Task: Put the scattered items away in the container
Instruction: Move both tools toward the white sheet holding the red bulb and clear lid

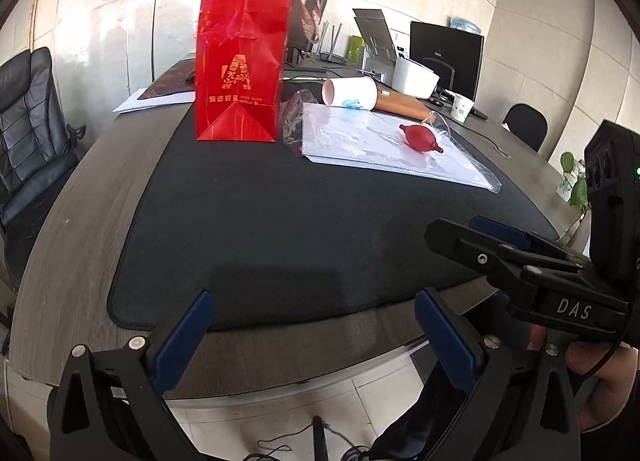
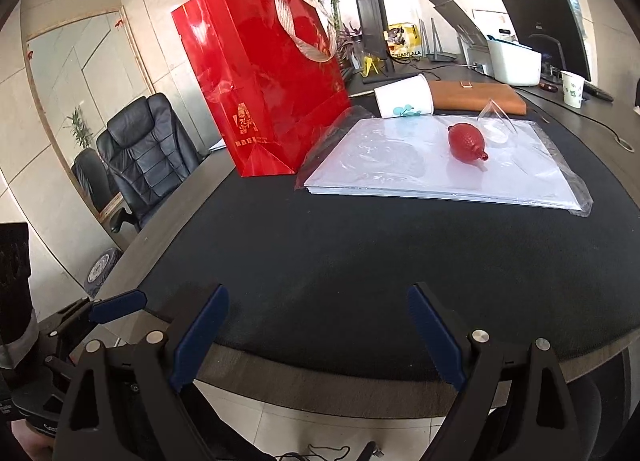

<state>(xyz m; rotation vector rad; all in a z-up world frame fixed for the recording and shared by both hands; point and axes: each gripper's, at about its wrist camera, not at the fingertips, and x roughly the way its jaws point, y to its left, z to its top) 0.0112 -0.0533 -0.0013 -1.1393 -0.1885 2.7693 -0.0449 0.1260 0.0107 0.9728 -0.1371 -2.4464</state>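
Note:
A tall red paper gift bag (image 1: 240,61) (image 2: 260,85) stands upright at the back of the black mat. To its right lies a plastic-wrapped white paper stack (image 1: 380,141) (image 2: 420,165). On the stack lie a red rubber bulb (image 1: 422,138) (image 2: 466,142) and a clear plastic cup (image 1: 438,123) (image 2: 496,121) on its side. A white paper cup (image 1: 350,92) (image 2: 404,101) lies tipped behind the stack. My left gripper (image 1: 314,303) is open and empty at the table's front edge. My right gripper (image 2: 318,297) is open and empty too, and shows in the left wrist view (image 1: 480,237).
A brown notebook (image 2: 476,97) lies behind the stack. Monitors (image 2: 372,21), a white box (image 2: 514,61) and another paper cup (image 2: 573,88) stand at the back. A black office chair (image 1: 28,133) stands left of the table. The black mat (image 1: 300,229) covers the table's middle.

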